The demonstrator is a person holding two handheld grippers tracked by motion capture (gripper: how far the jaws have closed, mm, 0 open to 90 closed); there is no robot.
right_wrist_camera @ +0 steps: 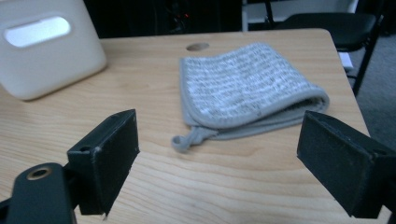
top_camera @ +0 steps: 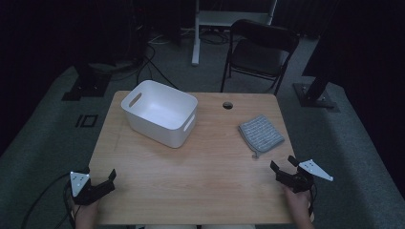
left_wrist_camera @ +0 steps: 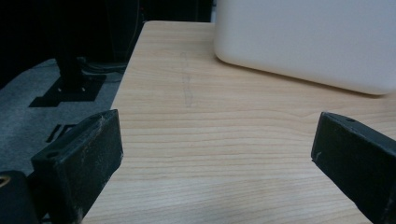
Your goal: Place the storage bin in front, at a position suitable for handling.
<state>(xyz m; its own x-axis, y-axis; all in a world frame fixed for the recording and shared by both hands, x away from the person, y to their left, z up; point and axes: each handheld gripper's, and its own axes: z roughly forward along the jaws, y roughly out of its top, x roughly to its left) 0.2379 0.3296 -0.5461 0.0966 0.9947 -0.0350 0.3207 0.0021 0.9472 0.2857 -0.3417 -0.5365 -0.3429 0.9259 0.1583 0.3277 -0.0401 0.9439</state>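
A white plastic bin with handle slots stands on the wooden table, left of centre. A folded grey cloth lies at the right side, its small loop toward the front. My left gripper hovers at the table's front left corner, open, nothing between its jaws; in the left gripper view the bin lies ahead of them. My right gripper is at the front right, open and empty, a short way in front of the cloth. The bin appears at the upper left of the right gripper view.
A round cable hole sits near the table's far edge. A black folding chair stands beyond the table, with stand bases and cables on the grey carpet around it.
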